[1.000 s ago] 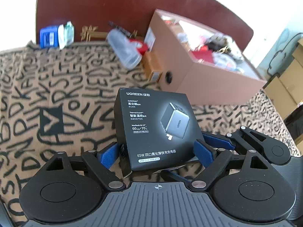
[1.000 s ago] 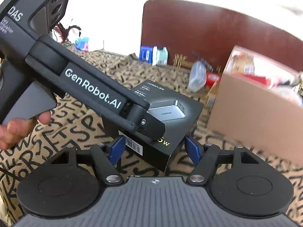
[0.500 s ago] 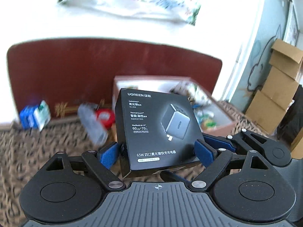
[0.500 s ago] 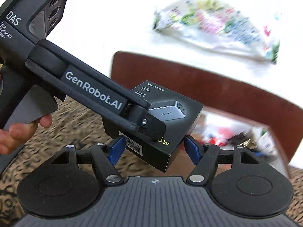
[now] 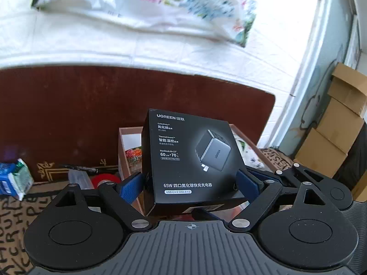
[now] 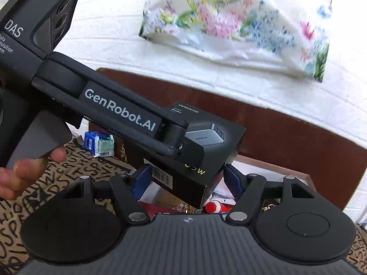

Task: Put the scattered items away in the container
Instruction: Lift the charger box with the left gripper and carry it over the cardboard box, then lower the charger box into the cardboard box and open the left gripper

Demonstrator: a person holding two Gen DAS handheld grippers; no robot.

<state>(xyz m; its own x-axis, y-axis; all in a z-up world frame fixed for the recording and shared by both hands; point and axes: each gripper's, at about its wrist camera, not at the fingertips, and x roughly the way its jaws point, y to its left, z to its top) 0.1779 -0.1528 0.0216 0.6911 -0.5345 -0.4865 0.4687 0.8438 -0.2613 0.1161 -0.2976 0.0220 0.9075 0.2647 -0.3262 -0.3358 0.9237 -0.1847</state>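
Left gripper (image 5: 191, 184) is clamping a black cardboard charger box (image 5: 190, 158), hanging above an open brown cardboard container (image 5: 122, 146).

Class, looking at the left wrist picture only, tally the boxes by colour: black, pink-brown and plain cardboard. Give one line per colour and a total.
Black charger box, held between both grippers: 1
Pink-brown container behind it: 1
Plain cardboard boxes stacked at the right: 3
Total: 5

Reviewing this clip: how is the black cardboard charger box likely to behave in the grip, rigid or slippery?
The black cardboard charger box probably stays rigid: its edges look straight between the left gripper pads. The smooth printed faces may slip, which could explain why the right gripper clamps it too. Likely light for its size.
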